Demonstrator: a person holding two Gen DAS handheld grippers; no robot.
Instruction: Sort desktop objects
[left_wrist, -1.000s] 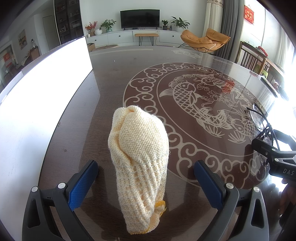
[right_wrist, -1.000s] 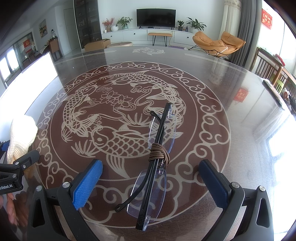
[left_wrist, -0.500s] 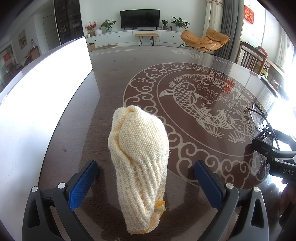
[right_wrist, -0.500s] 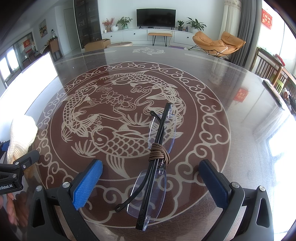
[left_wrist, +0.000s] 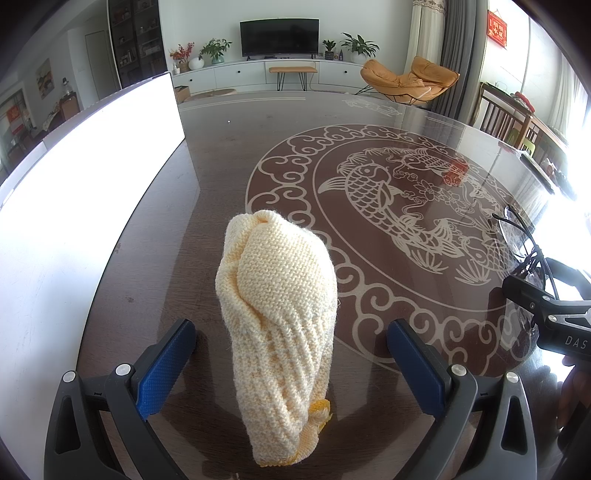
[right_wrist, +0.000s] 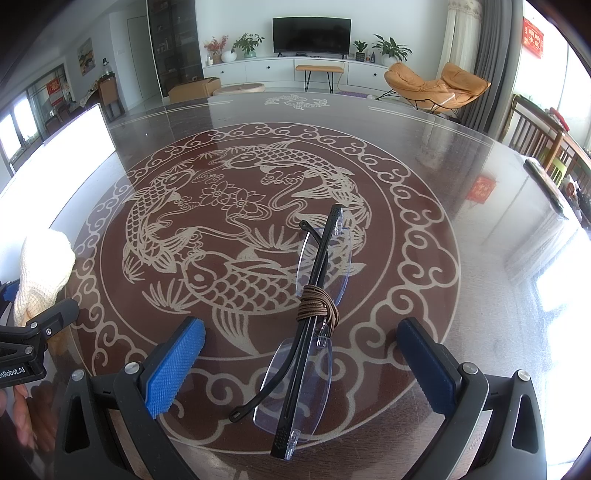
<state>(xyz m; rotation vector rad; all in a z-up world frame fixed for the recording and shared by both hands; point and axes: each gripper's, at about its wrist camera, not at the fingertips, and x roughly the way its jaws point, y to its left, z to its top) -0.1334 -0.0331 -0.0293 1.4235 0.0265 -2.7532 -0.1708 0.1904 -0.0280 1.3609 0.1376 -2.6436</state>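
A rolled pale-yellow knitted cloth (left_wrist: 279, 325) lies on the dark table between the fingers of my left gripper (left_wrist: 291, 354), which is open and not touching it. The cloth also shows at the left edge of the right wrist view (right_wrist: 40, 273). Folded black-framed glasses (right_wrist: 314, 321) with a brown hair tie (right_wrist: 318, 308) wound around them lie between the fingers of my right gripper (right_wrist: 301, 354), which is open. The glasses also show at the right of the left wrist view (left_wrist: 524, 240), beside the right gripper's body.
The table top (right_wrist: 461, 155) is dark glass with a carved fish medallion. A white board (left_wrist: 74, 206) stands along the table's left side, also seen in the right wrist view (right_wrist: 55, 158). Chairs stand beyond the right edge.
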